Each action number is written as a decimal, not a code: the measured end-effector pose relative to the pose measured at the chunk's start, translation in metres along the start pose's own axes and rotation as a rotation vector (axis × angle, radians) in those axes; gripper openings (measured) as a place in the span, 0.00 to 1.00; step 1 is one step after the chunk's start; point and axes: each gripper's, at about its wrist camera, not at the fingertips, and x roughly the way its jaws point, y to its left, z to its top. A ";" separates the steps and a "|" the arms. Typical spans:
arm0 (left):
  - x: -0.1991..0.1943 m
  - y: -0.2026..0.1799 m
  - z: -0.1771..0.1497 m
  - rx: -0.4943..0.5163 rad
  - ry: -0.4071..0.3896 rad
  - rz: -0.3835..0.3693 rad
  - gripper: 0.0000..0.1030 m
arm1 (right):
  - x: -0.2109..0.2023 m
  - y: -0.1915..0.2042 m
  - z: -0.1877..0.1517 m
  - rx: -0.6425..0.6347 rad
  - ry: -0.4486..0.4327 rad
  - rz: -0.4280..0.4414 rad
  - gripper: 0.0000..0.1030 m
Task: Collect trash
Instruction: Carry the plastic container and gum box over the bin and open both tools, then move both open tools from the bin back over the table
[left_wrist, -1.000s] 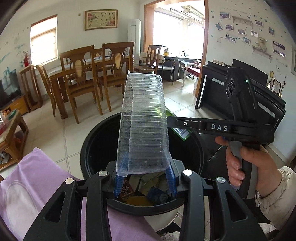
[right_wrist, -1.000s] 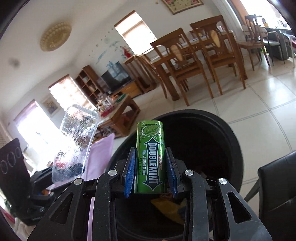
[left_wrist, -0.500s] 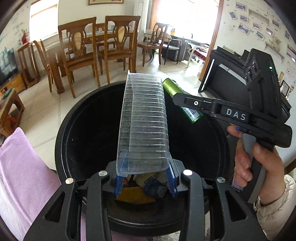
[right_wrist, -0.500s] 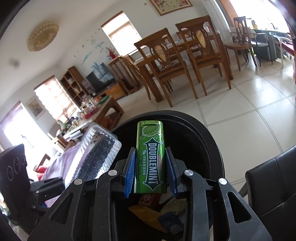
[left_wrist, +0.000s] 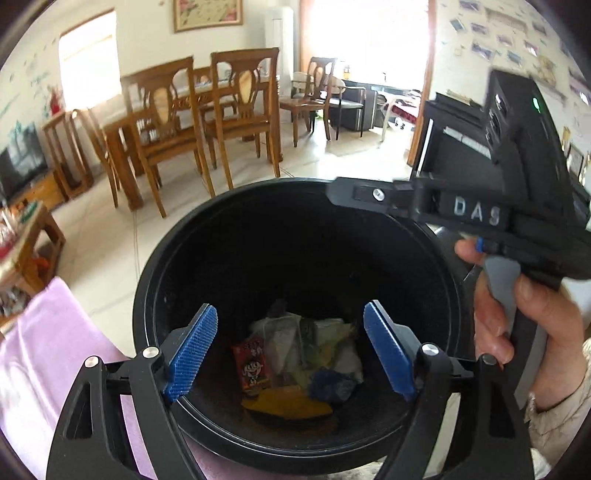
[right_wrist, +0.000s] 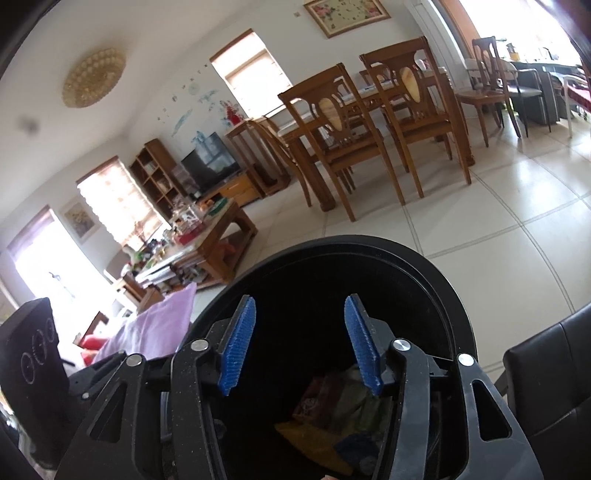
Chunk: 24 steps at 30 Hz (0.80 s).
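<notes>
Both grippers sit over the mouth of a round black trash bin (left_wrist: 155, 295), pointing down into it.

L gripper (left_wrist: 290, 350): jaws have just been opening, now spread wide, blue ribbed pads (left_wrist: 192, 347) well apart, nothing between them. Straight below, at the bin's bottom, lies a heap of trash (left_wrist: 295, 362): a red snack wrapper (left_wrist: 253, 363) at left, crumpled whitish/clear packaging in the middle, a dark blue scrap (left_wrist: 332, 384) at right, a yellow piece (left_wrist: 288, 406) nearest the camera. Can't pick out single items beyond that.

R gripper (right_wrist: 301, 343): jaws also just been opening, now spread, nothing between the pads (right_wrist: 238, 343). In its own view it hangs inside the bin rim (right_wrist: 369, 243), the same trash pile showing dimly below.

In the L view the R gripper comes in from the right over the bin's far rim, black body marked "DAS", a hand (left_wrist: 532, 325) wrapped round its grey handle, a pale sleeve at the wrist.

A lilac cloth (left_wrist: 44, 354) lies just beside the bin on the left. Behind: tiled floor, 2 wooden dining chairs (left_wrist: 243, 107) at a table, low coffee table w/ clutter, a TV.
</notes>
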 end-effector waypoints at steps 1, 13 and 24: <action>0.001 -0.003 0.000 0.012 0.002 0.009 0.82 | -0.002 0.002 0.001 0.001 -0.012 0.001 0.66; -0.016 -0.001 0.004 0.061 -0.024 0.076 0.95 | -0.020 0.016 0.000 0.028 -0.054 -0.006 0.88; -0.075 0.025 -0.021 0.019 -0.047 0.111 0.95 | -0.038 0.059 -0.009 -0.001 -0.048 0.017 0.88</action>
